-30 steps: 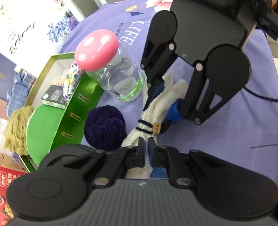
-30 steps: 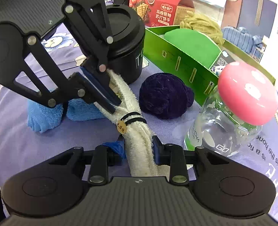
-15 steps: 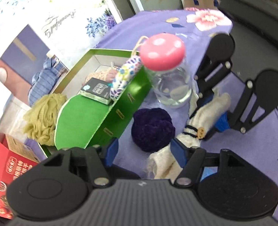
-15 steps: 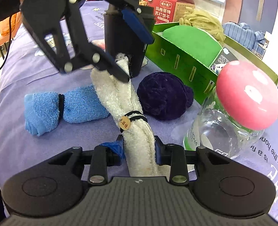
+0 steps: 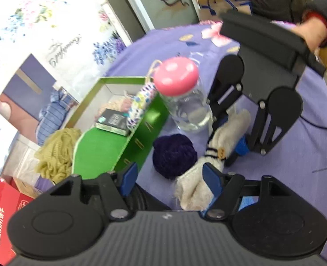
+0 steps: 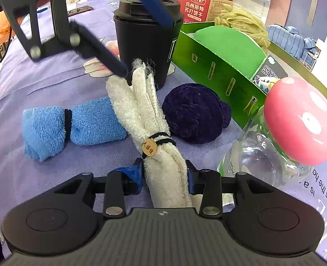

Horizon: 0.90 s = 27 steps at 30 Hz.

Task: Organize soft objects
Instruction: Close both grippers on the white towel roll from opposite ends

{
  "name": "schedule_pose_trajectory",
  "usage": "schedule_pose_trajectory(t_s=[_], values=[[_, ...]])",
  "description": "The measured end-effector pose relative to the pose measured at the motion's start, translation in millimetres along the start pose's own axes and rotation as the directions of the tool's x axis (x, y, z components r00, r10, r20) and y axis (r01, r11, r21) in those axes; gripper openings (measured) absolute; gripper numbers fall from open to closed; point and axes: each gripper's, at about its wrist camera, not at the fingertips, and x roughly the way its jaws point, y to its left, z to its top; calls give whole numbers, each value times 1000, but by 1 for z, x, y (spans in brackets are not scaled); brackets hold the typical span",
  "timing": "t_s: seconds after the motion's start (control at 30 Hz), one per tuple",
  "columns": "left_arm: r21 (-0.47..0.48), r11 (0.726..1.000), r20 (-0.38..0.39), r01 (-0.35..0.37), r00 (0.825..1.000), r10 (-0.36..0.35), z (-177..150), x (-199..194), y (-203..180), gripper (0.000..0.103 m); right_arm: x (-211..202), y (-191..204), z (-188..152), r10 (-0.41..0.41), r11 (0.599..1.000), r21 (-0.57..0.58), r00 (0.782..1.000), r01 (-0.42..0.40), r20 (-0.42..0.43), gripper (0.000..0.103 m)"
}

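A rolled white towel [image 6: 148, 119] tied with a black band lies across the purple cloth. My right gripper [image 6: 164, 174] is shut on its near end. The towel also shows in the left wrist view [image 5: 221, 139]. My left gripper [image 5: 170, 178] is open and empty above the towel's far end, apart from it. A blue rolled towel [image 6: 72, 126] lies left of the white one. A dark purple yarn ball [image 6: 195, 113] sits beside it, also in the left wrist view [image 5: 174, 155]. A green box [image 5: 117, 141] holds soft items.
A glass jar with a pink mushroom lid [image 6: 296, 119] stands right of the towel. A black cup [image 6: 145, 35] stands behind it. A red biscuit box [image 6: 192, 2] and an olive yarn bundle [image 5: 57, 153] lie beyond the green box.
My left gripper let go of the white towel's far end, opened and pulled back and up. My right gripper keeps its hold on the other end.
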Motion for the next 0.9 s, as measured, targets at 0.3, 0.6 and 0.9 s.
schedule_pose_trajectory(t_s=[0.3,0.6,0.9], values=[[44,998,-9,42,999,-42,4,-7,-23,75,2,-2,-1,2,1000,19,1000,-2,0,25],[86,995,-112,45,993,-35,5,38,-36,76,2,-1,-7,-27,999,47,999,26,21,33],[163,986,-66,39,997,-28,18,18,-54,76,4,-4,-6,-22,997,72,1000,22,7,36]])
